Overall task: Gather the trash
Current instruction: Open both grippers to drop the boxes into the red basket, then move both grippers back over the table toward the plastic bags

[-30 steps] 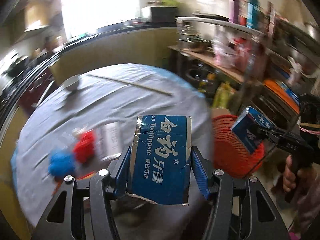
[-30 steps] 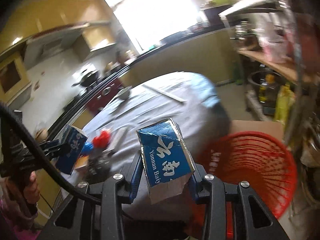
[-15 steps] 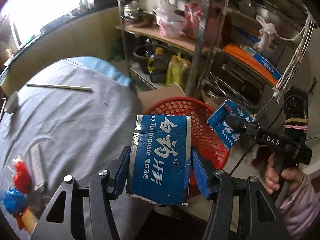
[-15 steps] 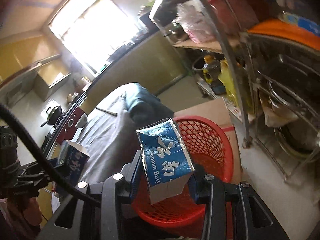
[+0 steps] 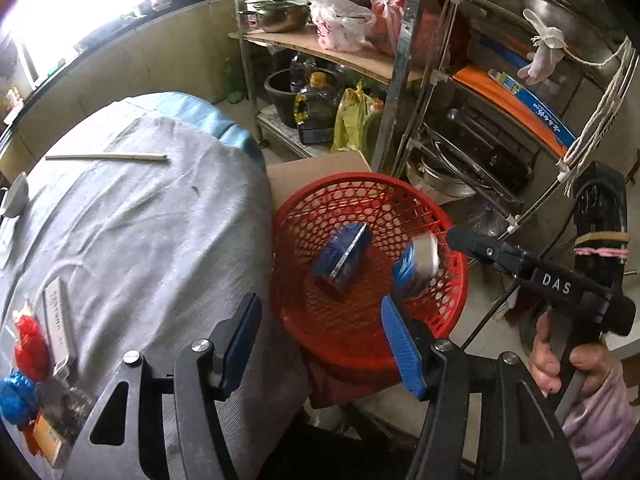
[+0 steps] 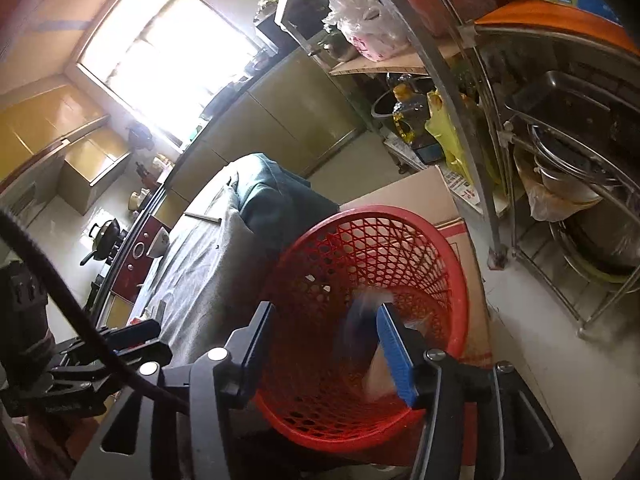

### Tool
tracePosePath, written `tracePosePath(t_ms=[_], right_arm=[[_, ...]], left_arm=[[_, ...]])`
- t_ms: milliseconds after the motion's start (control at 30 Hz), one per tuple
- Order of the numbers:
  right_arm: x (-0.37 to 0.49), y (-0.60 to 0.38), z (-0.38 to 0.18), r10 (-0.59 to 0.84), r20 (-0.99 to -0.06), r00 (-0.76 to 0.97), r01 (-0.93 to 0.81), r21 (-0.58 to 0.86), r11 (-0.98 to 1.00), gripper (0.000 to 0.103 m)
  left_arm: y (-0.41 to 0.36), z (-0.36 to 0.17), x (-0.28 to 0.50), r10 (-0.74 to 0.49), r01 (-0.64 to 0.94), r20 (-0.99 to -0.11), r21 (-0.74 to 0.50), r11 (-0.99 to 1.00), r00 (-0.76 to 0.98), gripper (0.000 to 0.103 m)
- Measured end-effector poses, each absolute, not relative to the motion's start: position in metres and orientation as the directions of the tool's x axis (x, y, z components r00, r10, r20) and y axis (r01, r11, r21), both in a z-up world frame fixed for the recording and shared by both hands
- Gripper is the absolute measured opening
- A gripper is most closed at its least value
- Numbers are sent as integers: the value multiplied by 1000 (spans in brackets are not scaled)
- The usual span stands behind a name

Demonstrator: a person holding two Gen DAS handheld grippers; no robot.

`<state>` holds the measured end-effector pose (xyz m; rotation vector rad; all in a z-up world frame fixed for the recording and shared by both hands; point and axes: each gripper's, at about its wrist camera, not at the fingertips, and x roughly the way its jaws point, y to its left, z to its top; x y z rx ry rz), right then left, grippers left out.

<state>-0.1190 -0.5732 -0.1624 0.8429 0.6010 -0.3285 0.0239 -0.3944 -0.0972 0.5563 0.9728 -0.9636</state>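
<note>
On the far left of the bench [image 5: 132,240], some trash is seen on the grey cloth: a red lump [image 5: 30,348], a blue lump [image 5: 16,400], a long flat white pack [image 5: 58,328] and a small orange box [image 5: 48,442]. The lumps look soft and light, like crumpled wrap, and could likely be pinched anywhere. The white pack looks thin and stiff, so it is best taken across its narrow sides. Writing is printed on it, but it is too small to be read.

Further back, a thin white stick [image 5: 106,156] is laid on the cloth.

The left tongs [image 5: 320,340] are held wide apart and nothing is gripped. Past them, the red basket [image 5: 460,280] is stood on the floor, just beside the bench. A blue box [image 5: 340,258] is seen inside it, blurred. A second blue box [image 5: 416,266] is seen near the basket's right rim, also blurred. Both look like light, empty card boxes that could be squashed by a hard grip. Their print cannot be read.

The right tongs [image 6: 324,354] are held wide too, just above the basket, and nothing is gripped. The letters "DAS" are read on their black body. On the shelf to the right, a long blue carton [image 5: 536,108] with pale writing is seen, too small to read.
</note>
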Motion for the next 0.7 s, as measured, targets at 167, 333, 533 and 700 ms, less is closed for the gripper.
tracePosePath(t_ms=[167, 333, 533, 700], right_arm=[[-107, -557, -149, -14, -605, 796, 459, 588, 666, 57], [-82, -532, -137, 44, -602, 797, 400, 581, 709, 57], [-39, -481, -120, 165, -598, 784, 275, 573, 772, 57], [2, -425, -110, 282, -602, 747, 150, 566, 811, 57]], left_arm=[[-358, -84, 24, -424, 856, -865, 10, 517, 267, 64], [-298, -66, 34, -436, 812, -840, 9, 583, 322, 71], [-193, -60, 71, -369, 657, -822, 8, 753, 433, 72], [-105, -66, 104, -267, 461, -821, -4, 887, 505, 72]])
